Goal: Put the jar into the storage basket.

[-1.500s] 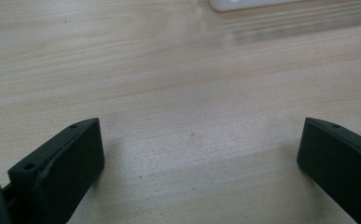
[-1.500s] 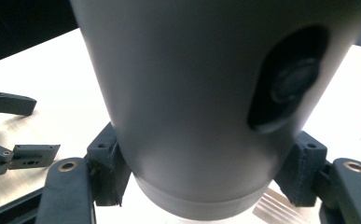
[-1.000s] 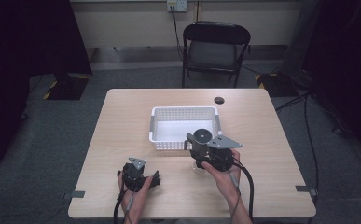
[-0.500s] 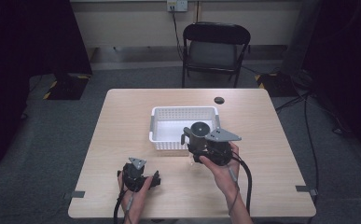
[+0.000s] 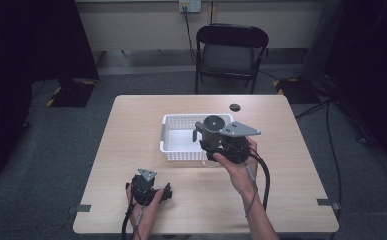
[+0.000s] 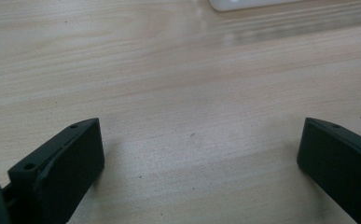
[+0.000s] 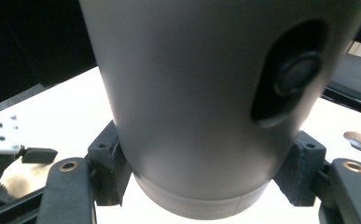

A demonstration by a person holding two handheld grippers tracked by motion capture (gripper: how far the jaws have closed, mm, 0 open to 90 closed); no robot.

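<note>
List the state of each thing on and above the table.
Right tongs: shut on the grey cylinder.
Grey cylinder: held above the basket's near edge.
Left tongs: open, low over the table.
White basket: upright on the table.

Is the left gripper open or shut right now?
Open: the left gripper shows its jaws wide apart over the bare table, holding nothing.

Left claw rests near the surface's front edge, jaws spread wide, hand behind it; right claw is raised mid-surface, jaws clamped, forearm angling up.
</note>
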